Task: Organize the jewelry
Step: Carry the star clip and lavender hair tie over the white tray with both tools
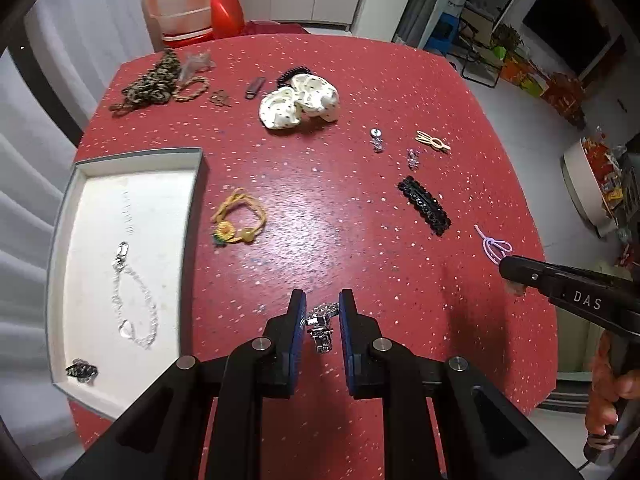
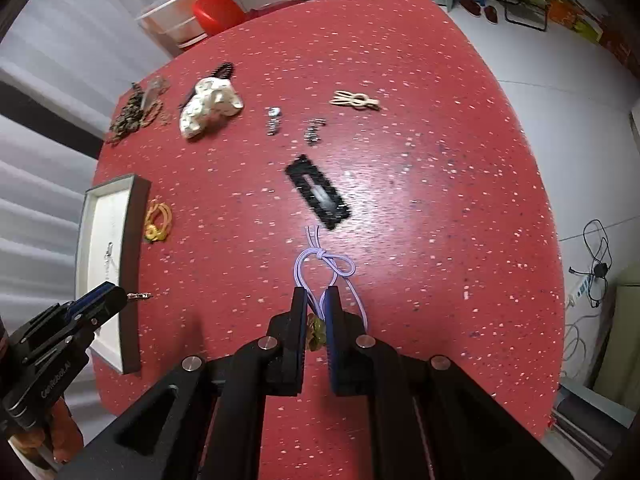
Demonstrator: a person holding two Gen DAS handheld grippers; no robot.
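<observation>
My left gripper (image 1: 322,300) hangs above the red speckled table (image 1: 360,240), shut on a small silver metal trinket (image 1: 321,330) that dangles between its blue pads. A grey-rimmed white tray (image 1: 196,184) lies to its left, holding a silver chain bracelet (image 1: 132,296) and a small dark clip (image 1: 82,370). My right gripper (image 2: 316,296) is shut on a lilac elastic hair tie (image 2: 320,260) whose knotted loops stick out past the fingertips; a yellowish bead (image 2: 314,332) sits between the pads. Both grippers are off the tabletop.
Loose on the table lie a yellow braided bracelet (image 1: 238,218), a black barrette (image 1: 426,205), a cream scrunchie (image 1: 300,100), a beige clip (image 1: 432,142), two small earrings (image 1: 377,140) and dark chains (image 1: 152,80). A plastic basin (image 1: 188,0) stands behind the table.
</observation>
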